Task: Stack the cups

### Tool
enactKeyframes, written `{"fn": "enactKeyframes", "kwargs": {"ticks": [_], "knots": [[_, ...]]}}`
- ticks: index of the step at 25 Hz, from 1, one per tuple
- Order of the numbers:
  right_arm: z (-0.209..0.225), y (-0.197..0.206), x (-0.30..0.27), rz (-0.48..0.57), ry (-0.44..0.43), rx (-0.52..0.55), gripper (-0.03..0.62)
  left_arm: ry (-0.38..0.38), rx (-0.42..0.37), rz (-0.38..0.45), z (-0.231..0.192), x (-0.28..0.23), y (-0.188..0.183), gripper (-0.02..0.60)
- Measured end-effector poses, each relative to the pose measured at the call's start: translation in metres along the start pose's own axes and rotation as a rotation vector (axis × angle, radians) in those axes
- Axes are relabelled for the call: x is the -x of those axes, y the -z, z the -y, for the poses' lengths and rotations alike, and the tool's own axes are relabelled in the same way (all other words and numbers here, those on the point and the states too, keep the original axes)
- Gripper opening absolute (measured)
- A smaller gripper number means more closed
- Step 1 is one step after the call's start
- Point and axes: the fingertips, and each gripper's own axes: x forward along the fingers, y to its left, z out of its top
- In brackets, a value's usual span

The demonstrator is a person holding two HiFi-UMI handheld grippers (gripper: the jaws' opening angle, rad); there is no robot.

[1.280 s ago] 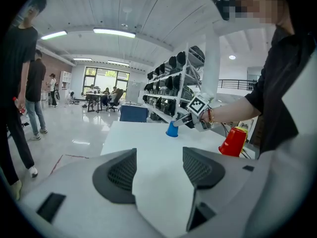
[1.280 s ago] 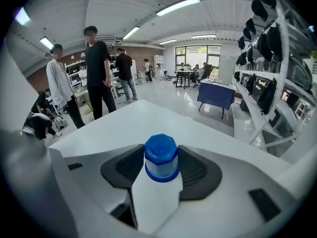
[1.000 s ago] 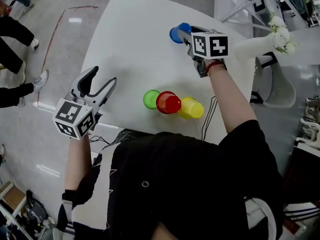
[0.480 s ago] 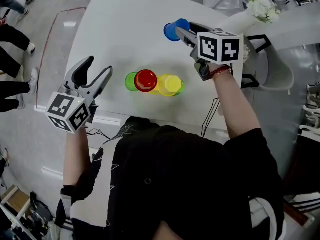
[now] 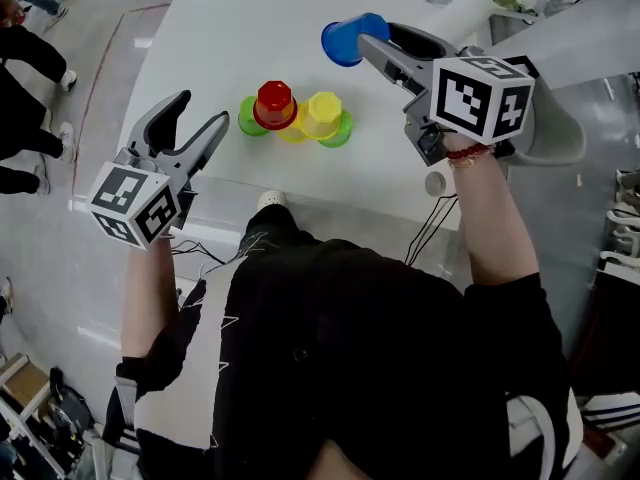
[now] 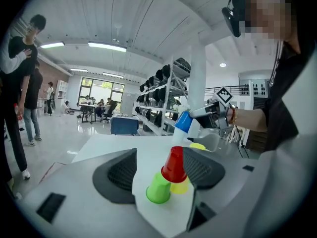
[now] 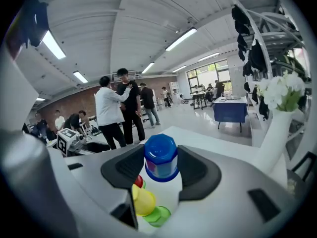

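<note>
Counter point(image 5: 230, 28): white, smooth and matte, with a rounded outline.
Right tool point(image 5: 368, 46): closed on the blue cup, its dark ribbed pads pressing the cup's sides, held over the far right part of the counter.
Blue cup point(image 5: 348, 42): glossy tapered plastic with a faceted base, lifted clear of the counter, far and right of the other cups.
Left tool point(image 5: 203, 120): jaws spread wide with nothing between them, at the near left edge of the counter, just left of the cup cluster.
Red cup point(image 5: 274, 101): glossy, tapered, upside down, perched on top of the cups below it.
Green cup point(image 5: 246, 120): upside down on the counter at the cluster's left end, under the red cup's edge.
Lower yellow cup point(image 5: 293, 134): shows between the two raised cups.
Yellow cup point(image 5: 322, 111): upside down, raised, just right of the red cup.
Second green cup point(image 5: 343, 132): at the cluster's right end, partly beneath the yellow cup.
</note>
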Motion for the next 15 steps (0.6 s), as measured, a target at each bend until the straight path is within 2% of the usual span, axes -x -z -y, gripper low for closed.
{"fn": "enactKeyframes", "kwargs": {"ticks": [6,15], "knots": [[-0.049,-0.008,0.021,-0.019,-0.100,0.094,0.213,-0.009,-0.024,0.007,0.023,0.021,0.003,0.304],[-0.080,0.012,0.015,-0.131,-0.155,0.198,0.213,-0.029,-0.013,0.009,0.038,0.043,0.020,0.304]]}}
